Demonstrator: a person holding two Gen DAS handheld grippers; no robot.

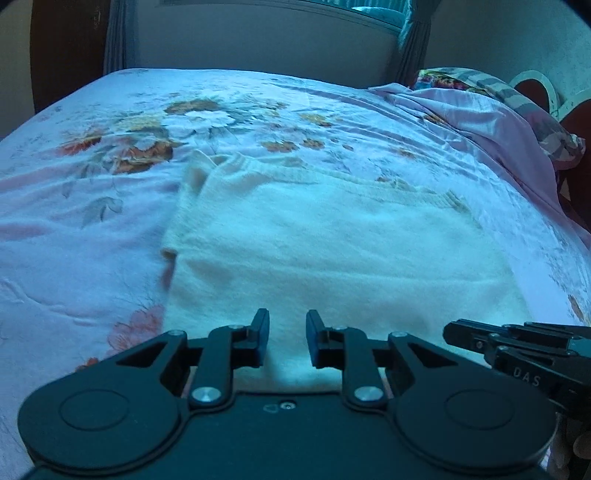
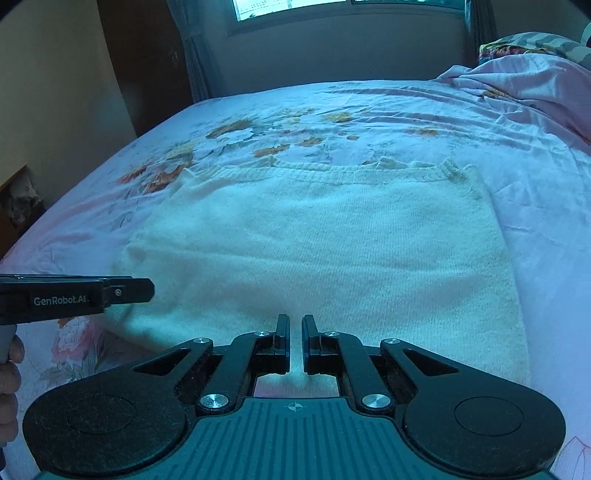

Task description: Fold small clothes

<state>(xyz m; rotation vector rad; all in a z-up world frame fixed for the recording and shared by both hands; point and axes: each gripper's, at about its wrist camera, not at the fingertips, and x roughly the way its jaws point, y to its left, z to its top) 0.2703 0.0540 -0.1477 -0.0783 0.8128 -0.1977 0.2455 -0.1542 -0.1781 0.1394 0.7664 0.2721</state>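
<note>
A white knit sweater (image 1: 332, 251) (image 2: 332, 240) lies flat on the bed, its ribbed hem at the far side and one side folded in at the left. My left gripper (image 1: 288, 317) hovers over the sweater's near edge, its jaws a narrow gap apart with nothing between them. It shows from the side in the right wrist view (image 2: 149, 290). My right gripper (image 2: 294, 319) is shut just above the near part of the sweater, and I see no cloth pinched in it. Its fingers enter the left wrist view from the right (image 1: 448, 332).
The floral pink bedsheet (image 1: 74, 221) (image 2: 554, 229) spreads around the sweater. A crumpled pink blanket (image 1: 480, 122) (image 2: 535, 85) and a patterned pillow (image 1: 517, 96) lie at the far right. A wall with a curtained window (image 2: 332, 7) stands beyond the bed. A person's hand (image 2: 9, 369) shows at the left edge.
</note>
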